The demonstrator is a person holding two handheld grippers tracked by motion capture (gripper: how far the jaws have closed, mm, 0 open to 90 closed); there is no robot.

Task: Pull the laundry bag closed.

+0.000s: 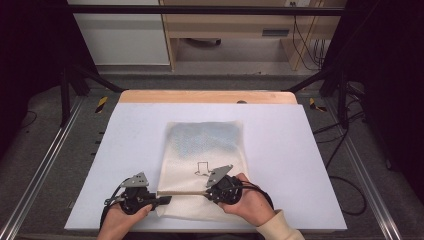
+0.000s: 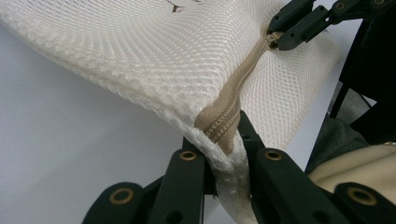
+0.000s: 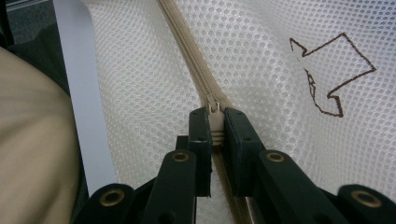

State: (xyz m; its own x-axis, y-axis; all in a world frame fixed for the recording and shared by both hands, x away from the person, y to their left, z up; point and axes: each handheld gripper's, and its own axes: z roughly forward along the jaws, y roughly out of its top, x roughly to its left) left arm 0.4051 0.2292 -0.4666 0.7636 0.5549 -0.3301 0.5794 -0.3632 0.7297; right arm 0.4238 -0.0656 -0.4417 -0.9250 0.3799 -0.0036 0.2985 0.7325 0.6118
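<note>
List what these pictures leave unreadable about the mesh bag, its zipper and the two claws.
- Bag contents: in the high view the mesh bag shows a bluish patch; the weave blurs what it is.
- Zipper pull: in the right gripper view the right claw, shut on it, hides its shape.
- Zipper end: in the left gripper view the left claw, shut on the bag's corner, covers it.
- Brown outline drawing: too small in the high view to read.

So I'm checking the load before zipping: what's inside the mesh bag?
Through the mesh bag, a bluish patch shows in its far half, seemingly inside. The weave blurs it, so I cannot tell what it is.
</note>
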